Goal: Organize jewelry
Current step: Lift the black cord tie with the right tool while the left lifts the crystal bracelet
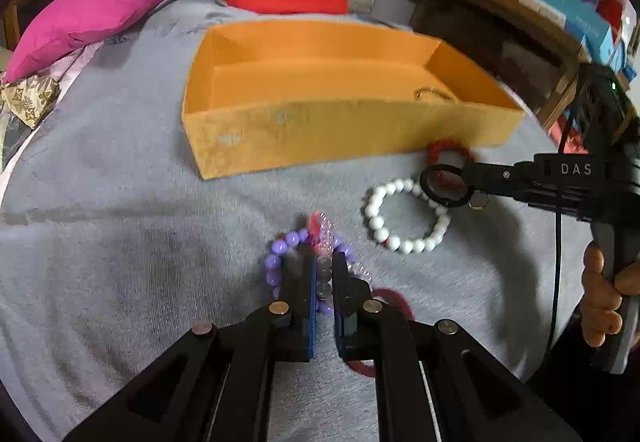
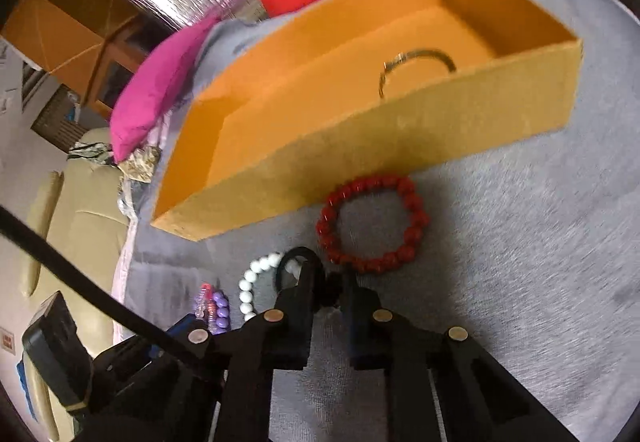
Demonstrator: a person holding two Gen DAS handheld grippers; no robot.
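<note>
Right wrist: bangle [image 2: 416, 68] inside orange box [image 2: 360, 146]

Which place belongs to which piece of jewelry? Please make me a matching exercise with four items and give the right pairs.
Things:
1. gold bangle
2. red bead bracelet
3. white bead bracelet
4. purple bead bracelet

Places:
A. under the left gripper tips
B. inside the orange box
C. on the grey cloth, against the box's front wall
D. on the cloth, beside the right gripper

Pairs: 1-B, 2-C, 3-D, 4-A
</note>
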